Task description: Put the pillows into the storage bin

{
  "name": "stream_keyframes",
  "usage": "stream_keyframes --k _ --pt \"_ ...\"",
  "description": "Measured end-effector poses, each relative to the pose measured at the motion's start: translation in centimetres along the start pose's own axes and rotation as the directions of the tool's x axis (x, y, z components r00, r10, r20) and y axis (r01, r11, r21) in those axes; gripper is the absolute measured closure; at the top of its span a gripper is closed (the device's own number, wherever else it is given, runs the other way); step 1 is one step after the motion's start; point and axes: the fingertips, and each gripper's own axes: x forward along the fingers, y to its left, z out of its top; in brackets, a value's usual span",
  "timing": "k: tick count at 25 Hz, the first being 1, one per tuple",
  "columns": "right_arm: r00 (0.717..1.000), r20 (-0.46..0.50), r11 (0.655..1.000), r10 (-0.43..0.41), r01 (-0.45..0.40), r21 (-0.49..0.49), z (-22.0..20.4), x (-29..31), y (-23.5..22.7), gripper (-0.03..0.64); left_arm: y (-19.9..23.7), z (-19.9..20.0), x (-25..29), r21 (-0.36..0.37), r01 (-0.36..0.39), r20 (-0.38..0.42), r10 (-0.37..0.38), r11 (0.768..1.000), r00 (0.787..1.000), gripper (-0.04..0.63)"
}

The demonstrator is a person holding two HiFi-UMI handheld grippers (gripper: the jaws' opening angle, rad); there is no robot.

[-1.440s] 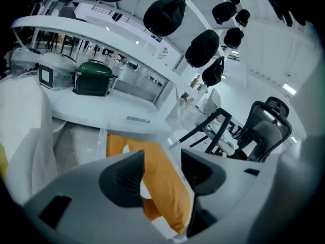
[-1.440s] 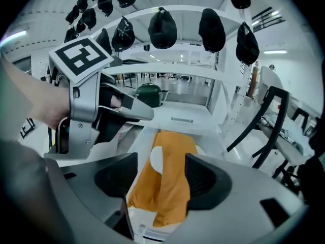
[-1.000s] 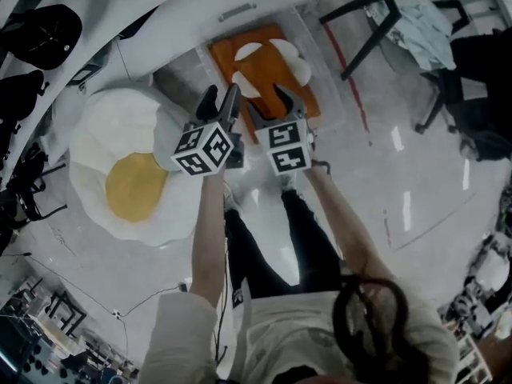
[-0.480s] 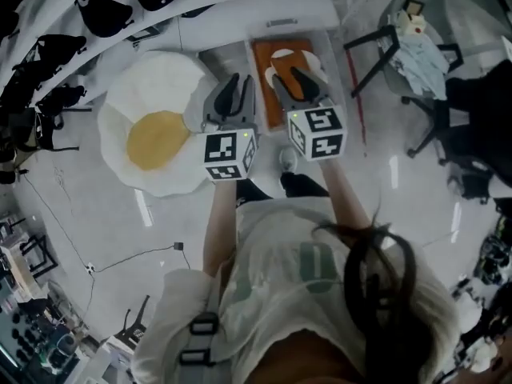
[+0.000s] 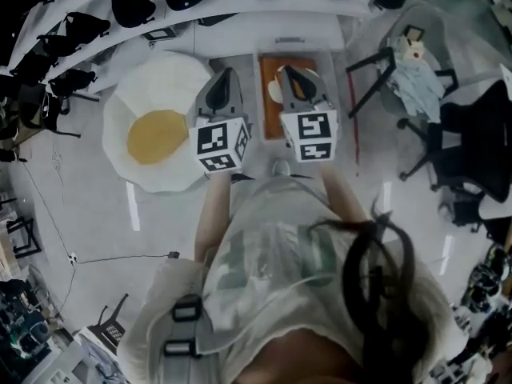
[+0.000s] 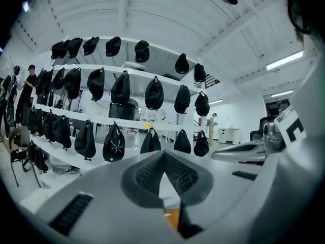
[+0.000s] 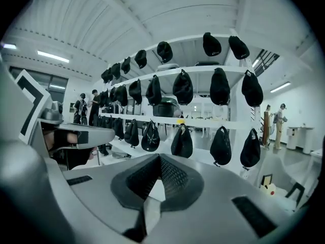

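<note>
**Item 1, fried-egg pillow** (image 5: 156,130). It lay flat on the floor, below and to the left of the left tongs (image 5: 226,74) and well apart from them. I judged it light, soft and bulky, and likely to sag if lifted by one edge. The best hold looked to be the white rim, a deep fold pinched at two opposite points, one per tong.

**Item 2, orange pillow** (image 5: 268,122). It sat inside the storage bin (image 5: 257,102), under the right tongs (image 5: 298,74). It was already stowed and looked equally soft.

**Item 3, tongs.** Both pairs had just been closing and were clenched tip to tip, with nothing between the pads.

**Item 4, pose.** Both forearms were stretched forward side by side, and the tongs were carried high above the floor. They pointed almost level toward the shelves of black caps (image 6: 121,88), with the marker cubes turned back to the person.
</note>
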Motion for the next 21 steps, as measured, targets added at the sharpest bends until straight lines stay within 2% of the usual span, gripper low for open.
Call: stream_keyframes --k 5,10,16,21 --pt "1.0 0.018 1.0 0.023 -0.023 -0.007 -1.4 -0.4 -2.1 0.609 -2.7 -1.4 1.9 -0.012 0.01 -0.005 -0.01 1.0 1.0 0.588" --pt "1.0 0.015 1.0 0.015 -0.015 -0.01 -3.2 0.2 -3.5 0.609 -3.5 -3.1 3.6 -0.022 0.025 -0.006 -0.026 0.999 1.0 0.588" --pt "1.0 0.02 1.0 0.008 -0.008 0.009 -0.5 -2.0 -1.6 0.609 -2.3 -0.4 0.6 -0.04 0.019 -0.012 -0.02 0.999 1.0 0.588" --pt "1.0 0.003 1.0 0.008 -0.008 0.016 -0.3 -2.9 -2.0 0.609 -2.8 0.0 0.3 -0.06 0.02 -0.024 -0.022 0.998 0.999 0.588"
